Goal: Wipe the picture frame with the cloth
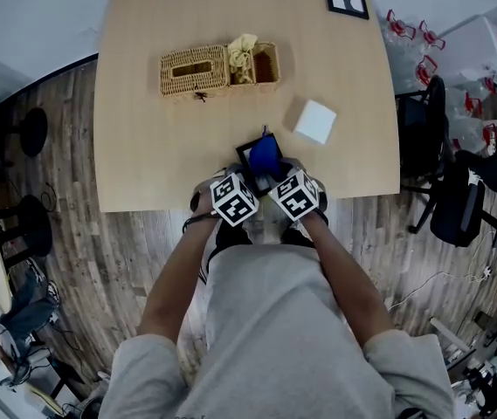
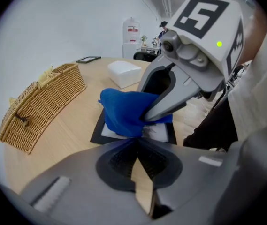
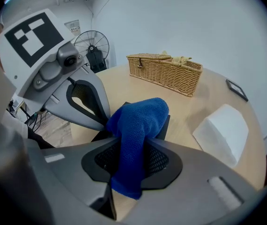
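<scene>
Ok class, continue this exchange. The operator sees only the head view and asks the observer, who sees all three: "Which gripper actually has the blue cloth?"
Observer: The right gripper. Its own view shows the blue cloth clamped between its jaws.
Operator: And the left one?
Observer: The left gripper has its tips closed at the near edge of the picture frame, apparently pinching it.
Operator: Is the cloth touching the frame?
Observer: Yes. The left gripper view shows it bunched on the frame's face.
</scene>
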The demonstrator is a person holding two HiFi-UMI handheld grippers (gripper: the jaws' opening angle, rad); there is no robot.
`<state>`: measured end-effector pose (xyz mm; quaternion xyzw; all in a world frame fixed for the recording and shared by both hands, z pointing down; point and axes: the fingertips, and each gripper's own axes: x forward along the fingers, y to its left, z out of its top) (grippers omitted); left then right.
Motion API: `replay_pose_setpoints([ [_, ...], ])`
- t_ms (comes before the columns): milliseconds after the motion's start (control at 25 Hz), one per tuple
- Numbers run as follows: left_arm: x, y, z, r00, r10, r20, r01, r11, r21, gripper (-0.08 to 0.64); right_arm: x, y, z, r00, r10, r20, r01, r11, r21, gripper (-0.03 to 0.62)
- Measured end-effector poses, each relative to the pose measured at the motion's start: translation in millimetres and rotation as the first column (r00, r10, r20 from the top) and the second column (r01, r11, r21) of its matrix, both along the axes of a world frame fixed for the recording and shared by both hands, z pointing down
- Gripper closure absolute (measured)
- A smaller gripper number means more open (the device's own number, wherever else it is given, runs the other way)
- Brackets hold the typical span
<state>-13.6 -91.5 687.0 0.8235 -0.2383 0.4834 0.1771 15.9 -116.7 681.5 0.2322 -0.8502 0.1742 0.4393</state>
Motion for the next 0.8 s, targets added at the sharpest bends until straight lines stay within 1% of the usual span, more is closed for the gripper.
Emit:
replay_pose_setpoints([
  [800, -1, -1, -1, 1.0, -0.01, -0.017, 0.01, 1.0, 0.003, 0.506, -31, -42, -5, 0.997, -0.064, -0.04, 0.065, 0.998, 0.026, 0.489],
])
